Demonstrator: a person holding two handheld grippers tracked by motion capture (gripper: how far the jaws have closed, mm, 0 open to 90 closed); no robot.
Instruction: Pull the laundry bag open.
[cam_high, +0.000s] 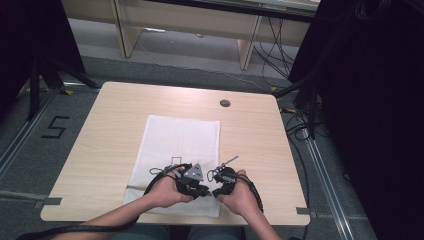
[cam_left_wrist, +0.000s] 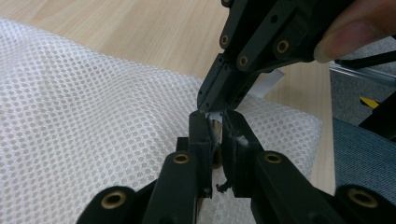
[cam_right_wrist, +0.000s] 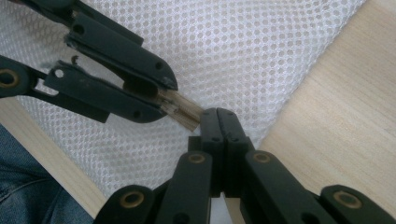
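Two grippers meet tip to tip over the near edge of a white mesh bag (cam_high: 180, 150), low on the wooden table (cam_high: 100, 145) & close to the person's body.

Left gripper (cam_left_wrist: 215, 128): jaws nearly together, clamped on a small tan-and-white piece (cam_right_wrist: 182, 109) that pokes out past its tips, prob. a zipper pull or tab, too small to say for sure. In the left gripper view the piece sits between the two black jaws w/ a narrow gap showing beside it. In the high view that gripper (cam_high: 202, 190) carries the grey three-cornered plate on top.

Right gripper (cam_right_wrist: 219, 119): jaws fully pressed together, no gap visible. Its tips touch the free end of the tan piece; whether anything is actually pinched between them can't be told. In the high view it (cam_high: 216, 191) sits just right of the left one, nearly touching.

Mesh bag lies flat directly under both sets of tips & stretches away from them toward the table's far side. In the right gripper view bare wood shows to the right of the jaws, bag edge running diagonally past them. A fingertip (cam_left_wrist: 355, 35) rests on the right gripper's body, upper right in the left gripper view.

A round grommet (cam_high: 225, 103) sits well beyond the bag on the far part of the table.
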